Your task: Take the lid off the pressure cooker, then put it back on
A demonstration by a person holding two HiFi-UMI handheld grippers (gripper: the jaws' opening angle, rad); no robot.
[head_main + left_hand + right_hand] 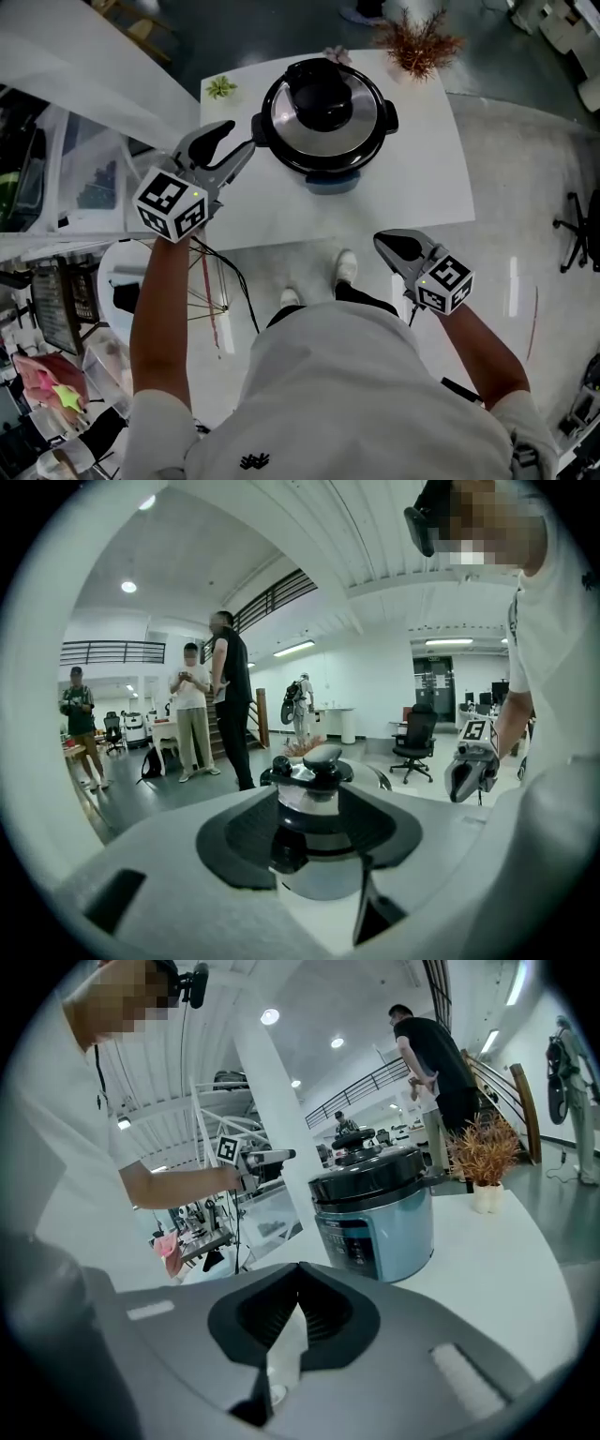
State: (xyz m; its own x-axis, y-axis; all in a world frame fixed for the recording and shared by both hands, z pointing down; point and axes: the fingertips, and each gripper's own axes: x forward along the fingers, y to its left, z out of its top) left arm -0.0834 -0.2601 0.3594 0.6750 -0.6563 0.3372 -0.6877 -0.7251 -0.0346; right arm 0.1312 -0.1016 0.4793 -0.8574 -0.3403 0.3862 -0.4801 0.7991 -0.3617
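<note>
The pressure cooker, lid on, contents hidden, stands just ahead of the open, empty left claw and well apart from the closed right claw.

- White table on a glossy pale floor
- Dried rust-brown plant at the table's far right corner
- Small green plant at its far left corner
- Black office chair right of the table, well apart
- Dark cables below the near left corner
- Two people standing together beyond the far edge
</note>
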